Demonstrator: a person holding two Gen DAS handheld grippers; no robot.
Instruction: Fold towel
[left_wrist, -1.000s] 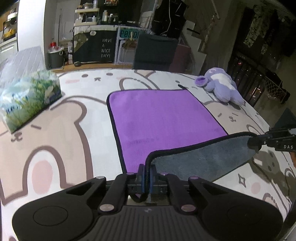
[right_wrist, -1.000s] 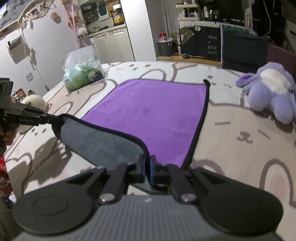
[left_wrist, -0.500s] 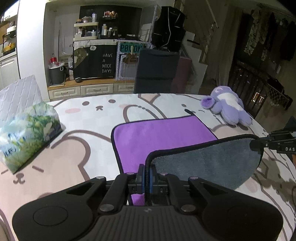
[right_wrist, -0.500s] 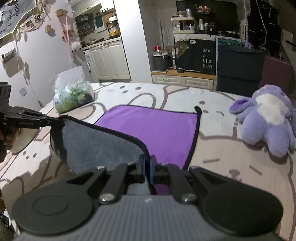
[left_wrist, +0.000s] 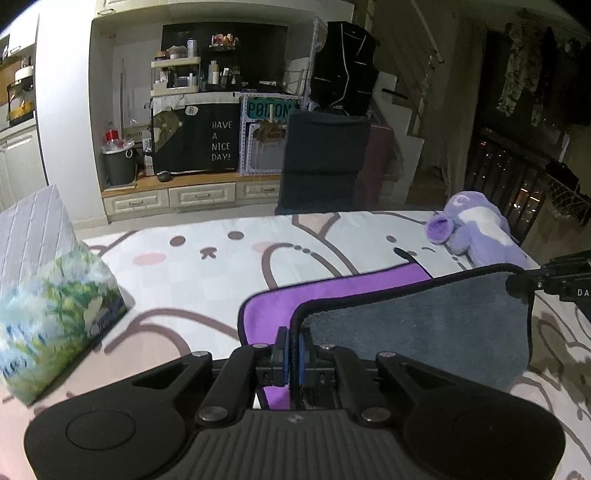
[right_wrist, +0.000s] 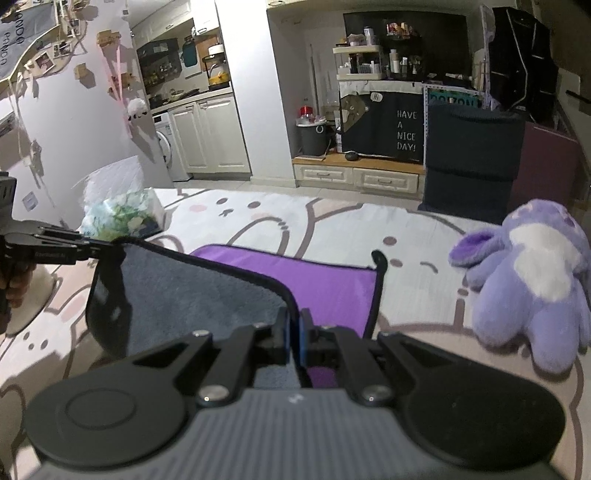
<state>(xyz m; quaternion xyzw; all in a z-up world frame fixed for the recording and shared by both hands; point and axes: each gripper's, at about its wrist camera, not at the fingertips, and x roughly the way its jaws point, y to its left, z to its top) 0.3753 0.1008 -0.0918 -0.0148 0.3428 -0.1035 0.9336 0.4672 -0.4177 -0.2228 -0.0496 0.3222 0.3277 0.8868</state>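
Observation:
The towel (left_wrist: 417, 325) is purple on top, grey underneath, with a black hem. Its far part lies flat on the cartoon-print table cover (left_wrist: 207, 273). My left gripper (left_wrist: 293, 350) is shut on the near left corner. My right gripper (right_wrist: 294, 339) is shut on the near right corner (right_wrist: 288, 295). Both corners are lifted, so the near edge hangs between them with the grey side (right_wrist: 199, 295) facing me. Each gripper shows in the other's view, the right one (left_wrist: 517, 284) and the left one (right_wrist: 107, 254).
A purple plush toy (right_wrist: 528, 280) lies right of the towel, also in the left wrist view (left_wrist: 476, 236). A tissue pack (left_wrist: 48, 317) sits to the left. A black chair (left_wrist: 325, 162) and cabinets stand beyond the table's far edge.
Both grippers have lifted the towel's near corners higher and carried them forward over the flat part. Less purple shows now.

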